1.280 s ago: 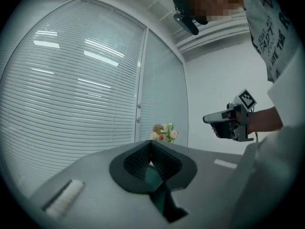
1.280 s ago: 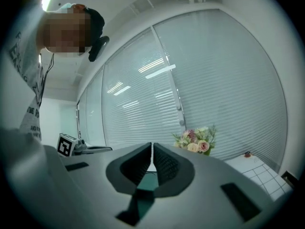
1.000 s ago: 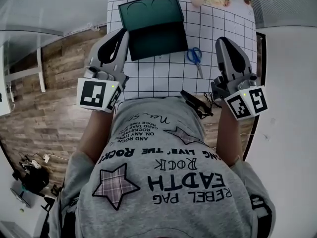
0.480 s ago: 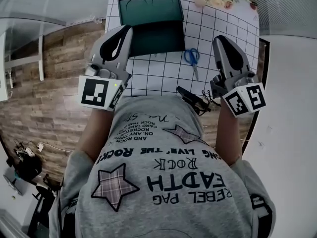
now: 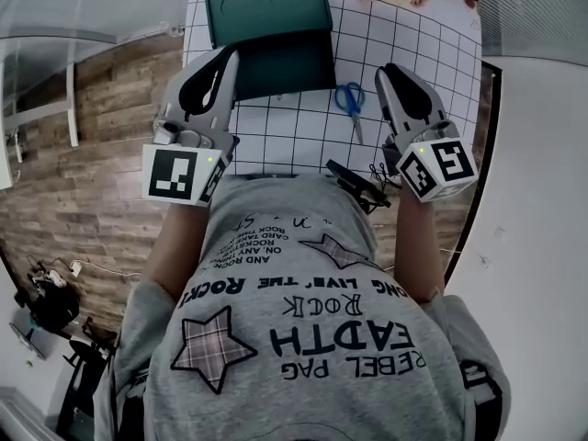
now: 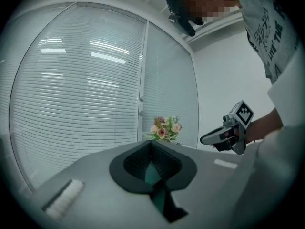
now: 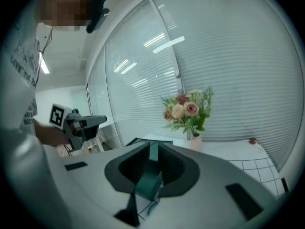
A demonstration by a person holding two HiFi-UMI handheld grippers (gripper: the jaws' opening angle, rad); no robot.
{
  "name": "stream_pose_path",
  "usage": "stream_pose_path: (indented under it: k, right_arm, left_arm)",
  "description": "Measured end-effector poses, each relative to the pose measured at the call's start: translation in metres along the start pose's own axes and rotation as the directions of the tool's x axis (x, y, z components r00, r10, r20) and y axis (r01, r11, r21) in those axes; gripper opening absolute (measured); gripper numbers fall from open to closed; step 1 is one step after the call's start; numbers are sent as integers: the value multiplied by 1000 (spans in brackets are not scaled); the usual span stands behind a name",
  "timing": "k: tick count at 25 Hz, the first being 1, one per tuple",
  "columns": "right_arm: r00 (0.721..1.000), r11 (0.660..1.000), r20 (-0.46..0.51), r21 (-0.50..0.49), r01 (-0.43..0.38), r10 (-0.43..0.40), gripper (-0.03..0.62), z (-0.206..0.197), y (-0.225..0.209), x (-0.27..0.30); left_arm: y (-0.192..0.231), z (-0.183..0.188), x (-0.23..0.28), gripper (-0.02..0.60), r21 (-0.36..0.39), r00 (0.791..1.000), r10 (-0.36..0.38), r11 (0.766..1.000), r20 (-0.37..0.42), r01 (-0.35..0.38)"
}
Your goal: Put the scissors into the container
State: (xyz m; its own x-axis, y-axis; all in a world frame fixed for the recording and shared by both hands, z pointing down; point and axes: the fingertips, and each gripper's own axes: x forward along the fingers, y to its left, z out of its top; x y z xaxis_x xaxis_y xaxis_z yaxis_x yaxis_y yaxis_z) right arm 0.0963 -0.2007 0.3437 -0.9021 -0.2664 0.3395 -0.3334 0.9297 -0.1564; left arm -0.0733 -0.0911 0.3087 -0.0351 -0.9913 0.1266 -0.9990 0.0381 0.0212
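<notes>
Two claws shut, both empty. Scissors (image 5: pixel 350 104) flat on table (image 5: pixel 276 131), just left of right claw (image 5: pixel 386 72), untouched; left claw (image 5: pixel 231 55) beside green container (image 5: pixel 285 62).

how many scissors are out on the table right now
1. The blue-handled scissors lie on the gridded mat, right of the green container and just left of the right hand-held gripper. None shows inside the container.

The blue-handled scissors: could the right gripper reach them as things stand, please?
Probably yes. The blue-handled scissors lie uncovered on the gridded mat beside the right gripper, with nothing between them; its shut jaws would need opening first.
</notes>
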Motion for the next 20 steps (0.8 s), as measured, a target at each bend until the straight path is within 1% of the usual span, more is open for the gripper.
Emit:
stream_pose_path:
  k: [4,10,11,13,14,16,20]
  right_arm:
    - [993,1000,-113,-15,11,-13,18,-41,-6,5]
    - [969,1000,-248,-5,14,-15,23,-97,-14,11]
    - [964,1000,-267,4,9,-7,33,-105,-15,13]
    - [953,999,-304,39,-2,14,94,-123,-18,17]
    - [946,998,-322,57,-5,23,112,-132,-19,19]
    - [934,997,-357,76,-5,32,121,-149,-22,23]
    - [906,997,-421,75,-11,42,127,-177,-23,31]
  left_arm:
    - [-3,-12,-2,9,-10,1000,5,1000,-21,-6]
    - [-6,-25,-7,9,-20,999,10,1000,-45,-11]
    - [-6,-27,-7,9,-21,999,11,1000,-48,-12]
    - [-7,-30,-8,9,-22,998,13,1000,-55,-14]
    - [-7,-32,-8,9,-23,998,13,1000,-58,-14]
    - [-8,-35,-9,9,-22,998,11,1000,-64,-13]
    - [-7,-39,-9,9,-21,997,11,1000,-76,-12]
